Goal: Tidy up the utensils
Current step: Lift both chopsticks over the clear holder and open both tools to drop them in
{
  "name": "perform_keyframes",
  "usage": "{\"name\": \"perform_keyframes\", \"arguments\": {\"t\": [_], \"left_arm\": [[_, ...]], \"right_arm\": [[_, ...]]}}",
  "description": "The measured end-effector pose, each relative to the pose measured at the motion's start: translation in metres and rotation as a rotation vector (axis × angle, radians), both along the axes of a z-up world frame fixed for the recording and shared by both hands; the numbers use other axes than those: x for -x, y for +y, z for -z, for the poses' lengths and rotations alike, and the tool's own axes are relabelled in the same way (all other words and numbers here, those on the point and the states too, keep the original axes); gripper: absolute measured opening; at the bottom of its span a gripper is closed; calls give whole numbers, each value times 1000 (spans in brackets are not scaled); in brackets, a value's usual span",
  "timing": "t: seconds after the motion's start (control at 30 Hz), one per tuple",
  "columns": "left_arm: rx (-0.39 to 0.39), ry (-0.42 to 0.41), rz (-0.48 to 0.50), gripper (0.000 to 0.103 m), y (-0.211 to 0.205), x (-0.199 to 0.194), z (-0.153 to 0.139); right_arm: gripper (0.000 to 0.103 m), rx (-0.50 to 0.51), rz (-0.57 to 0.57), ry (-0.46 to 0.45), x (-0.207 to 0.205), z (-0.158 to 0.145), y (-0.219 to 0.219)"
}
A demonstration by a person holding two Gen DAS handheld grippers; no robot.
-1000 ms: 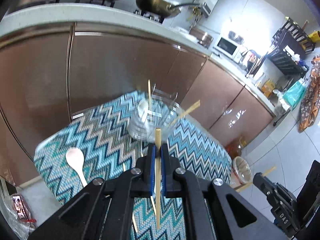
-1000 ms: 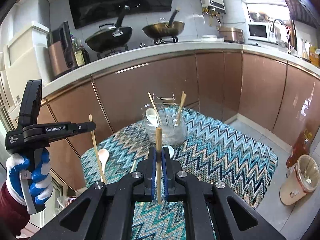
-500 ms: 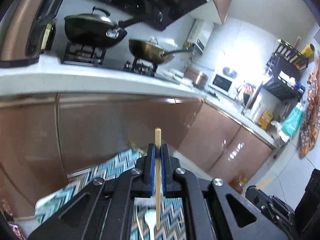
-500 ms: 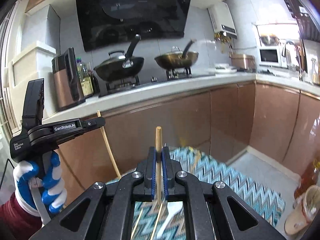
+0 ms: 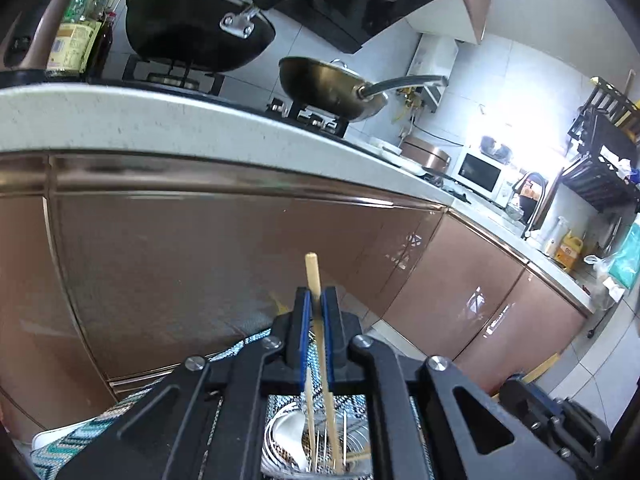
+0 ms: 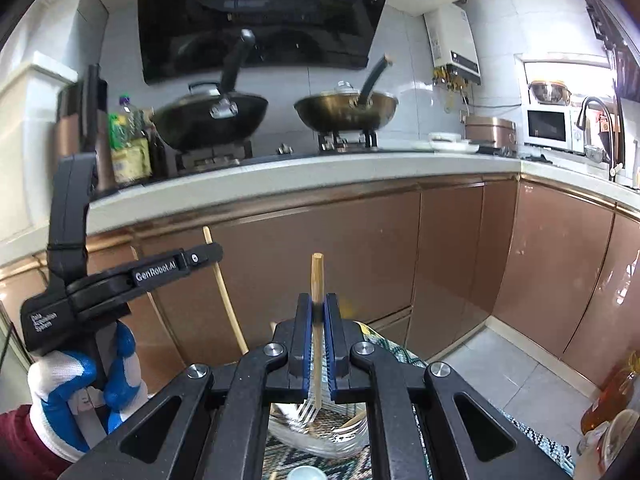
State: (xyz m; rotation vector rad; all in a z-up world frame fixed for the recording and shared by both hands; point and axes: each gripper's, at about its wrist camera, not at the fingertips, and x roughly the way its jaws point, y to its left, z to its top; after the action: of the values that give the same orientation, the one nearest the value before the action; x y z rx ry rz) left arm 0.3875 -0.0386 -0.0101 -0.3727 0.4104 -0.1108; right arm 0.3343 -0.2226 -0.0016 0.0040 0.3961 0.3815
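Kitchen counter point(image 6: 304, 176) runs across the back, brown cabinet doors point(image 5: 224, 264) under it. On the counter: black wok point(image 6: 208, 116) at left, brass-coloured pan point(image 6: 344, 110) to its right, white microwave point(image 6: 548, 128) further right near the tap. Oil bottles point(image 6: 128, 148) stand left of the black wok.

In front of the counter and below it, a zigzag blue-patterned cloth point(image 5: 72, 440) covers a low surface. The clear glass jar point(image 6: 316, 428) sits on that cloth, right under both my tongs. It holds a white spoon point(image 5: 290, 434) and some chopsticks, partly hidden by the gripper bodies.

My left gripper point(image 5: 315, 304) is pinched nearly closed on one wooden chopstick point(image 5: 316, 320); the stick pokes up above the pads toward the counter, and its lower end reaches down over the jar mouth. In the right wrist view the same tool point(image 6: 202, 254) sits left of the jar, held by my gloved left hand point(image 6: 80, 384), blue-and-white glove, dark red sleeve. Stick there runs slanted down from the tips.

My right gripper point(image 6: 318, 308) is also pinched closed, on a second wooden chopstick point(image 6: 317, 320). It stands about upright between the blue pads, top end in front of the cabinet doors, bottom end just over the jar rim.

A small white round thing point(image 6: 304, 472) lies on the cloth nearer than the jar; can't tell what it is.
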Motion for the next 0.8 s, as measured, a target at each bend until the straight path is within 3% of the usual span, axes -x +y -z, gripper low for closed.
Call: {"name": "perform_keyframes", "arguments": {"t": [0.2,0.43,0.8], "left_arm": [[6,-5,7,6,0,-19,9],[8,-30,17,5,-1,-21,8],[-41,36,63,5,-14,-23,38]], "right_arm": [[6,-21,-8,43,-21,28,-7],[6,-35,-17,56,-30,39,-10],[7,-39,-18,126,-39,66,-9]]}}
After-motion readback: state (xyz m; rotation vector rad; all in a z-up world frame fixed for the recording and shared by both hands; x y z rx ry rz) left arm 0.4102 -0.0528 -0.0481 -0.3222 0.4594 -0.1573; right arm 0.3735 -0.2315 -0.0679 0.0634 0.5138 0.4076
